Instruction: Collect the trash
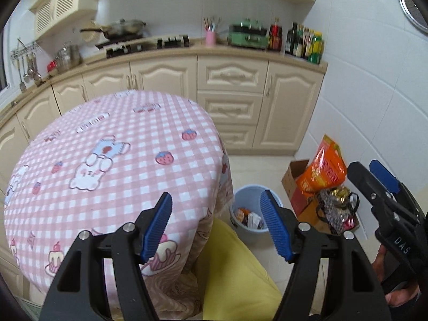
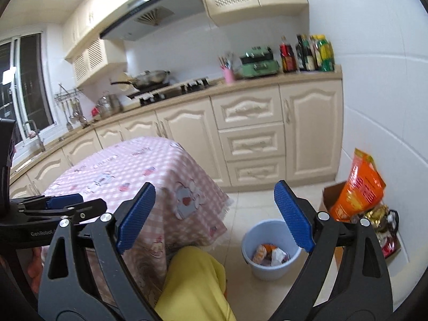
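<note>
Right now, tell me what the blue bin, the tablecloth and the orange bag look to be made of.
Blue bin: likely moulded plastic, smooth matte wall of uniform pale blue, dark handle at the rim.
Tablecloth: probably woven or flannel-like fabric, soft matte pink check with printed cartoons, draping in folds with a fringed hem.
Orange bag: seemingly glossy plastic film, creased and catching light.

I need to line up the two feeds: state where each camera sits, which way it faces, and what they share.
Left wrist: on the left gripper, open and empty, angled down over the pink tablecloth; the right gripper and a yellow-clad leg show.
Right wrist: on the right gripper, open and empty, facing the cabinets; the left gripper shows.
Shared: the blue trash bin and orange bag.
</note>
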The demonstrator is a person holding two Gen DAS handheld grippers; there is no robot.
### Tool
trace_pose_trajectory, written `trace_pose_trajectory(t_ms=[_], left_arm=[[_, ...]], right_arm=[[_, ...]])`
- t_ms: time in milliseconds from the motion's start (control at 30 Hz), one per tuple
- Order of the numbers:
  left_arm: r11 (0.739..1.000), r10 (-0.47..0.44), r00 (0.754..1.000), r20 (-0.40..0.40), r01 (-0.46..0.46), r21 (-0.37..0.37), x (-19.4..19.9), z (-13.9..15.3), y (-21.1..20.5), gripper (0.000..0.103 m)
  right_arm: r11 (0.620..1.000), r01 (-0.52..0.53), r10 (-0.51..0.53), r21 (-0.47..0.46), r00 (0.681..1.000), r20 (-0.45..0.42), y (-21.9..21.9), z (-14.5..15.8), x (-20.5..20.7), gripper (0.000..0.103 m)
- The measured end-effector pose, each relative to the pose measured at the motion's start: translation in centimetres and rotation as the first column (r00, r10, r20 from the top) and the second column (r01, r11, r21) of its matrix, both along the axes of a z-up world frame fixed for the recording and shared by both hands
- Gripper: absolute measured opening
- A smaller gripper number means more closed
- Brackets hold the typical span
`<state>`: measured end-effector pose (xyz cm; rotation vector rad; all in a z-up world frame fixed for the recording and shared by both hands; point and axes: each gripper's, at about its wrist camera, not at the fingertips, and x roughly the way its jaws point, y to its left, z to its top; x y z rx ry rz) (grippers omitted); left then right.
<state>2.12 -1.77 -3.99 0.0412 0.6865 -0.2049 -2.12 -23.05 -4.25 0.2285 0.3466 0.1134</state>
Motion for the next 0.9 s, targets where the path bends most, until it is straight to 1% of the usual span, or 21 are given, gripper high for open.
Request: trace_pose_trajectory(t_ms=[133,233,300,400,533,600,700,900], left_arm=[[1.000,0.027,0.996,0.083,-0.027,0.007,-1.8,1.4,0.1,0.068],[0.999,0.044,0.988,0.149,-0.044,0.002,-2.9,2.5,0.1,0.074],[0.999,0.050,0.977,0.205,-0.049,-0.008,-3.8,3.4,0.0,0.076],[0.997,0.075,0.961,0.268,-0.079,0.006,-4.8,4.5,-0.3,0.077],[0.997,0.074,0.953,0.293,-0.075,-0.010,-5.3,5.4,-0.5,0.077],[0.997,0.077,0.949,0.306,-0.078,-0.007,-5.6,5.8,-0.8,0.077],[0.997,0.078,0.945,0.316,-0.074,-0.027,-5.7,6.3,-1.0,0.078],[0.997,0.068,0.950,0.304,-0.056,-0.049,-5.5,6.4,-1.4,0.084]], right_arm=[[0.999,-0.015,0.018,-0.041,0.998,0.061,1.1,1.0,-1.1,0.089],[0.998,-0.027,0.032,-0.052,0.995,0.091,1.6,1.6,-1.6,0.089],[0.998,-0.031,0.037,-0.057,0.992,0.121,1.7,2.1,-2.1,0.089],[0.998,-0.025,0.033,-0.057,0.990,0.138,1.7,2.7,-2.5,0.089],[0.998,-0.028,0.036,-0.051,0.985,0.170,1.4,3.8,-3.1,0.089],[0.999,-0.025,0.033,-0.049,0.983,0.180,1.3,4.2,-3.2,0.089],[0.999,-0.026,0.033,-0.041,0.982,0.184,1.0,4.7,-3.3,0.090],[0.999,-0.016,0.024,-0.046,0.983,0.181,0.5,5.2,-3.2,0.090]])
